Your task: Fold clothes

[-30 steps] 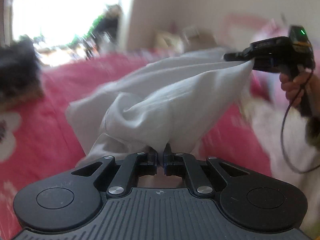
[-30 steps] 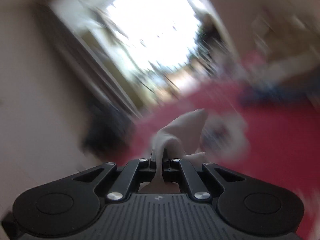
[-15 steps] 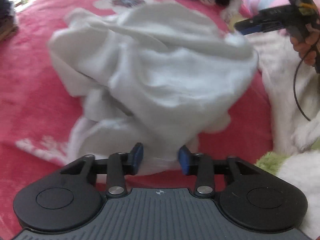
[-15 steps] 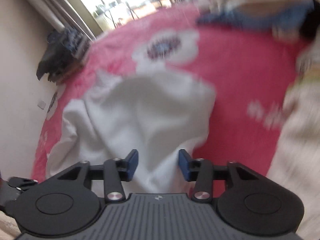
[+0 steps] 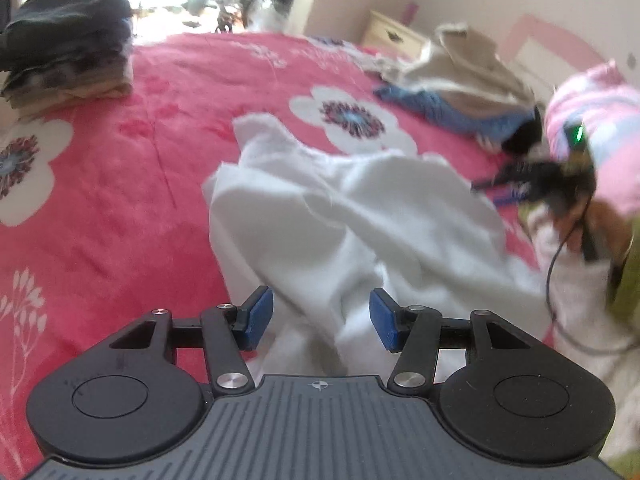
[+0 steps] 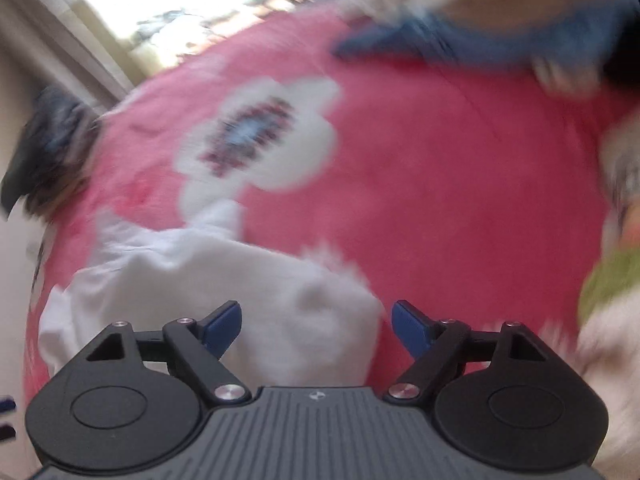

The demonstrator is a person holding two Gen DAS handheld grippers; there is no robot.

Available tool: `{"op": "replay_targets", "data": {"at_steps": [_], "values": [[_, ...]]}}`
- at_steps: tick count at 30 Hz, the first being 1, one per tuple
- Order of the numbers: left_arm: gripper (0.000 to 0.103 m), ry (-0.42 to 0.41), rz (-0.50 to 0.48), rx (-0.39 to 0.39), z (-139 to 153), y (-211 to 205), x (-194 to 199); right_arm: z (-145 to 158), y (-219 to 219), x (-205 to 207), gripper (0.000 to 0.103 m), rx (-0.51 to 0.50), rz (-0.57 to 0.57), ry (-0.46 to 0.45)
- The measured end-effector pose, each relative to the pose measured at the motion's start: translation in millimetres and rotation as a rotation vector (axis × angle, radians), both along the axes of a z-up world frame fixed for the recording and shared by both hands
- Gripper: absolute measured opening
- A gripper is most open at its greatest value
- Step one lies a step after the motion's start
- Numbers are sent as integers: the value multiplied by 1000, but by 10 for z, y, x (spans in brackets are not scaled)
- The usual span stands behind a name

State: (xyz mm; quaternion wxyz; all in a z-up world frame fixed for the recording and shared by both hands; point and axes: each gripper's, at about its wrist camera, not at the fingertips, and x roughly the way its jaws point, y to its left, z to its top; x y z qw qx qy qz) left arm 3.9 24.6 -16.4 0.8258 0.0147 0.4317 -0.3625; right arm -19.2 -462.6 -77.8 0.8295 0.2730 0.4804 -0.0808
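Note:
A white garment (image 5: 360, 216) lies crumpled on the pink flowered bedspread (image 5: 120, 184). My left gripper (image 5: 321, 320) is open, its blue pads either side of the garment's near edge, holding nothing. My right gripper (image 6: 316, 326) is open just above the garment's right end (image 6: 224, 276), holding nothing. The right gripper also shows in the left wrist view (image 5: 536, 184), blurred, at the garment's far right side.
A stack of folded dark clothes (image 5: 68, 60) sits at the bed's far left. A pile of beige and blue clothes (image 5: 452, 76) lies at the back right. A pink pillow (image 5: 596, 136) and white and green fabrics (image 6: 608, 288) lie at the right.
Both grippers held the white garment up a second ago, then opened and dropped it on the bed. Both jaws have since widened, and the right gripper has drawn off to the right.

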Motion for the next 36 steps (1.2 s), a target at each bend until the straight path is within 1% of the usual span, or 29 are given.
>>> {"op": "replay_targets", "data": {"at_steps": [3, 5, 6, 7, 8, 9, 10, 11, 12, 13, 15, 16, 18, 20, 23, 25, 27, 30, 31, 33, 35, 36], "values": [[54, -15, 12, -36, -66, -209, 102, -246, -70, -139, 85, 189, -55, 3], [54, -13, 17, -55, -150, -435, 175, -282, -52, -265, 85, 230, -70, -27], [53, -9, 17, -51, -193, -535, 204, -290, -52, -292, 85, 242, -70, -38], [53, -7, 17, -42, -239, -634, 232, -298, -52, -319, 85, 254, -70, -50], [53, -9, 18, -9, -297, -727, 257, -306, -52, -347, 84, 265, -70, -61], [53, -11, 19, 25, -355, -820, 282, -315, -50, -368, 75, 278, -68, -71], [53, -13, 22, 60, -415, -905, 306, -327, -40, -359, 59, 289, -53, -75], [53, -11, 36, 102, -483, -951, 324, -334, -31, -362, 54, 291, -41, -75], [53, -10, 50, 145, -550, -996, 341, -334, -21, -367, 40, 294, -29, -78], [53, -7, 63, 182, -616, -1033, 358, -301, -6, -384, 21, 301, -18, -91], [53, 15, 92, 189, -712, -997, 390, -234, 25, -418, 11, 315, 6, -119], [53, 31, 108, 176, -735, -953, 409, -195, 43, -436, 7, 322, 18, -135], [53, 63, 141, 148, -776, -861, 448, -18, 128, -468, 6, 342, 53, -210], [53, 107, 176, 86, -743, -721, 481, 196, 237, -478, 5, 370, 92, -287], [53, 156, 243, -21, -632, -426, 502, 539, 562, -359, 5, 410, 192, -396], [53, 158, 307, -88, -524, -136, 504, 739, 934, -230, 6, 438, 299, -447], [53, 145, 382, -141, -419, 181, 493, 860, 1404, -100, 6, 448, 424, -475], [53, 110, 497, -183, -265, 709, 397, 907, 2221, 48, 6, 444, 617, -481], [53, 96, 526, -175, -238, 861, 364, 898, 2503, 87, 6, 438, 681, -476], [53, 71, 582, -159, -192, 1154, 300, 759, 3059, 102, 6, 397, 794, -442], [53, 76, 604, -136, -236, 1312, 257, 533, 3506, 91, 11, 341, 881, -376], [53, 79, 615, -125, -257, 1391, 236, 376, 3726, 76, 18, 304, 923, -320]]}}
